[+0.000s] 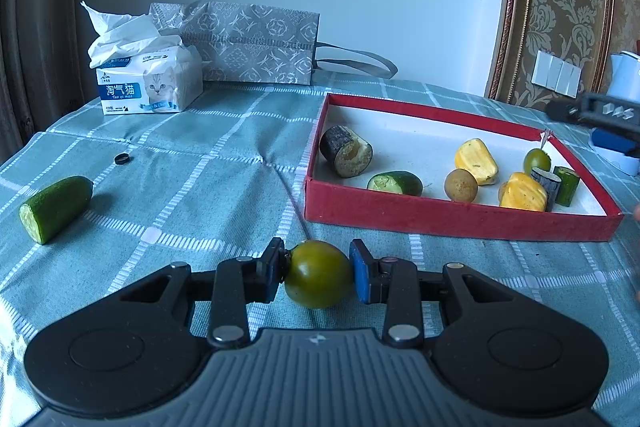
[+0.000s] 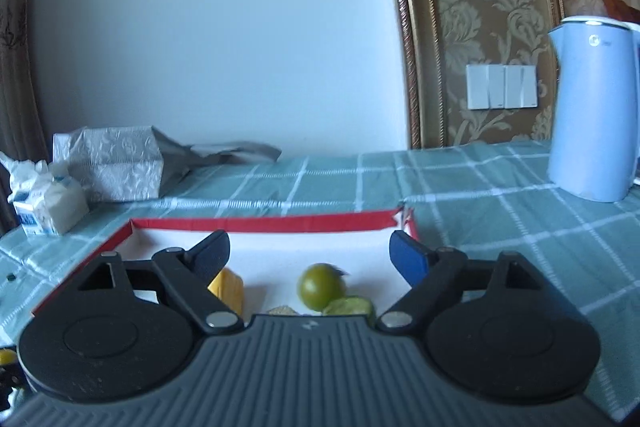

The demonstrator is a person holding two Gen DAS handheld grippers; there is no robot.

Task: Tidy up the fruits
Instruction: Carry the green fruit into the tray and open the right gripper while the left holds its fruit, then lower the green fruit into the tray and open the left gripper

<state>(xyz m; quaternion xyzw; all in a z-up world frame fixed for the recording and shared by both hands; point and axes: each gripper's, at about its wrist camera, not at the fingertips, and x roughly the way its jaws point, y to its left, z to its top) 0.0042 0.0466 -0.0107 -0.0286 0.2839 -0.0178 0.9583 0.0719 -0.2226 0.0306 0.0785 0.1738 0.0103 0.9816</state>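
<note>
1. Green checked cloth [image 1: 224,187] covers the tabletop that carries all items.
2. Left tool [image 1: 318,273]: the jaws are nearly closed and both pads press on a round green fruit [image 1: 318,275], at the near centre of the left wrist view, just short of the red box [image 1: 440,217].
3. Right tool [image 2: 310,253]: the jaws stand wide apart with nothing between the pads. It hangs over the near part of the red box.
4. Below the right tool, a second green fruit [image 2: 320,285] lies on the white box floor, clear of both pads and slightly blurred. A cut green piece [image 2: 352,307] lies just beside it, a yellow piece [image 2: 230,289] to its left.
5. Box contents in the left wrist view: a dark-skinned cut chunk [image 1: 346,155] at far left, a green cut piece [image 1: 396,183], a brown round fruit [image 1: 461,185], two yellow pieces [image 1: 476,157], and small cut pieces at the right end.
6. Outside the box: a cut cucumber half [image 1: 54,209] lies at the left of the tabletop, well apart from the box.
7. Far side: a tissue pack [image 1: 148,83], a patterned bag [image 1: 256,43], and a blue kettle [image 2: 592,107] at far right.
</note>
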